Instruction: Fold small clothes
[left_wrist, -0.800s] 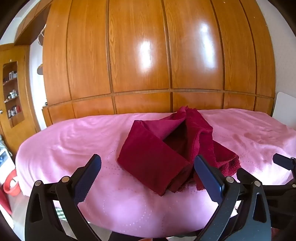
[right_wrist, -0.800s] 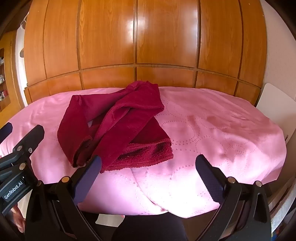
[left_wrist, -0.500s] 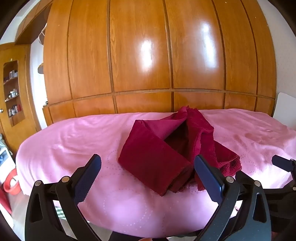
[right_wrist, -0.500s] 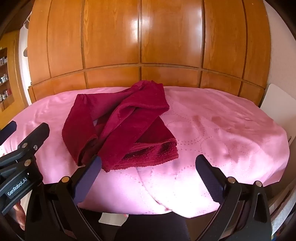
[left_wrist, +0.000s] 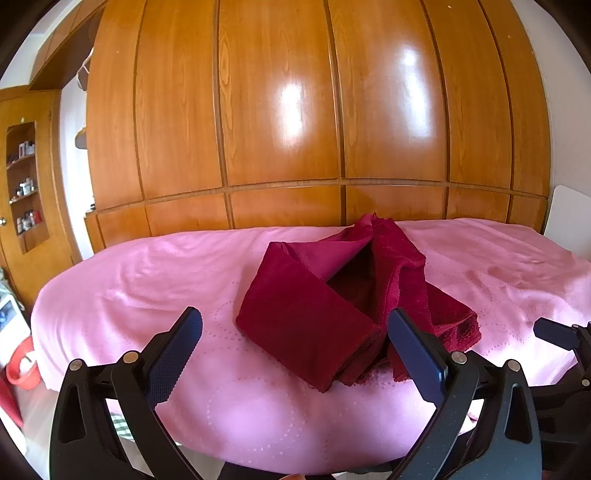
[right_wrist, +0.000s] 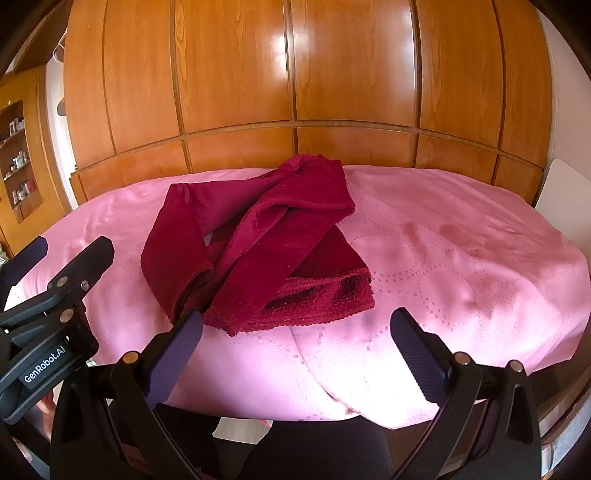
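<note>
Garment (left_wrist: 332, 306) between spread claws (left_wrist: 295, 347)

Crumpled red garment (left_wrist: 332, 306) on pink-covered table (left_wrist: 129, 280)

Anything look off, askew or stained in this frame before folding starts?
The dark red garment lies crumpled in a heap, partly inside out. The pink cover shows darker blotches right of it, possibly damp or stained. Both claws, left and right, are open and empty.

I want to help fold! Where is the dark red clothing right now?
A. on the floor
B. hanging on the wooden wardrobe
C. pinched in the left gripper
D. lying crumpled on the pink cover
D: the dark red garment lies crumpled on the pink cover, and both grippers are open and empty.
</note>
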